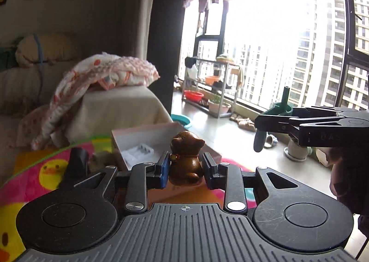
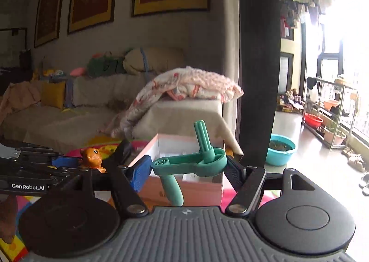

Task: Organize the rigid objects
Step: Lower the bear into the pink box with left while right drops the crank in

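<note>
My left gripper is shut on a small brown bear figurine, held upright between the blue pads. The same bear shows in the right wrist view, gripped at the left edge. A green plastic crank handle sits clamped in my right gripper, its peg pointing up and its grip hanging down. In the left wrist view that crank hangs at the right, lifted in the air. Just beyond both grippers lies an open pink-and-white box, seen also as the box behind the crank.
A bright play mat with duck prints covers the surface below. A sofa with a crumpled blanket stands behind the box. A dark object lies left of the box. A teal basin and a shelf rack stand toward the window.
</note>
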`<act>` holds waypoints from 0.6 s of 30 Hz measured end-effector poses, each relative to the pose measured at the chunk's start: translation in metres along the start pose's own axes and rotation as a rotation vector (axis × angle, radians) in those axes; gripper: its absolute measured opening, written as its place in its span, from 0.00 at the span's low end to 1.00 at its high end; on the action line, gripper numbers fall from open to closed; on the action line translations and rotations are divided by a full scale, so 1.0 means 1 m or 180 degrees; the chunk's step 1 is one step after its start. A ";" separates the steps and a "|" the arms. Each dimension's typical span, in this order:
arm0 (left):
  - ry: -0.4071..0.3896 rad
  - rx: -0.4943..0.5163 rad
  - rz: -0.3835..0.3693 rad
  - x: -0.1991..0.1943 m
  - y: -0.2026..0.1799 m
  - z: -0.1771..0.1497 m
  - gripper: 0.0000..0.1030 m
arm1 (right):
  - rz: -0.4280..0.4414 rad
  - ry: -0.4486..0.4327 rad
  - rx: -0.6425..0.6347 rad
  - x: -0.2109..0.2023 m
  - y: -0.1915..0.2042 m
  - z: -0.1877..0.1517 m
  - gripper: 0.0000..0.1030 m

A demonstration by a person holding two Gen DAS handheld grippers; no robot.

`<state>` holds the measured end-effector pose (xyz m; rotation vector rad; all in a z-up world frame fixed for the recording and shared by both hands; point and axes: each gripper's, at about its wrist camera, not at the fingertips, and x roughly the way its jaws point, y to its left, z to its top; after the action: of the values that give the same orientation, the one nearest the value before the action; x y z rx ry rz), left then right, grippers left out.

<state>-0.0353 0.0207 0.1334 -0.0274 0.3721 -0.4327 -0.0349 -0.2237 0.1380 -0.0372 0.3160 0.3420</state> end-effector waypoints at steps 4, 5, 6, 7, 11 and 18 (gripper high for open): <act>-0.0099 -0.0173 0.0122 0.037 0.023 0.033 0.33 | -0.0047 -0.0199 0.0135 0.022 -0.020 0.042 0.67; -0.0056 -0.0224 0.0146 0.051 0.029 0.037 0.33 | -0.0045 -0.0176 0.0191 0.031 -0.025 0.048 0.67; 0.0002 -0.0255 0.0175 0.064 0.035 0.038 0.33 | -0.0033 -0.0131 0.0262 0.043 -0.031 0.054 0.67; 0.0052 -0.0277 0.0204 0.076 0.038 0.038 0.33 | -0.0027 -0.0081 0.0318 0.056 -0.035 0.059 0.67; 0.0327 -0.0365 0.0172 0.126 0.052 0.022 0.33 | -0.0101 0.0195 0.0450 0.107 -0.046 0.059 0.67; 0.0759 -0.0299 0.0097 0.172 0.055 -0.009 0.33 | -0.0095 0.0601 0.0420 0.179 -0.039 0.041 0.67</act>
<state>0.1283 -0.0005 0.0600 -0.0617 0.6266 -0.3891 0.1509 -0.1990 0.1209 0.0556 0.5238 0.2880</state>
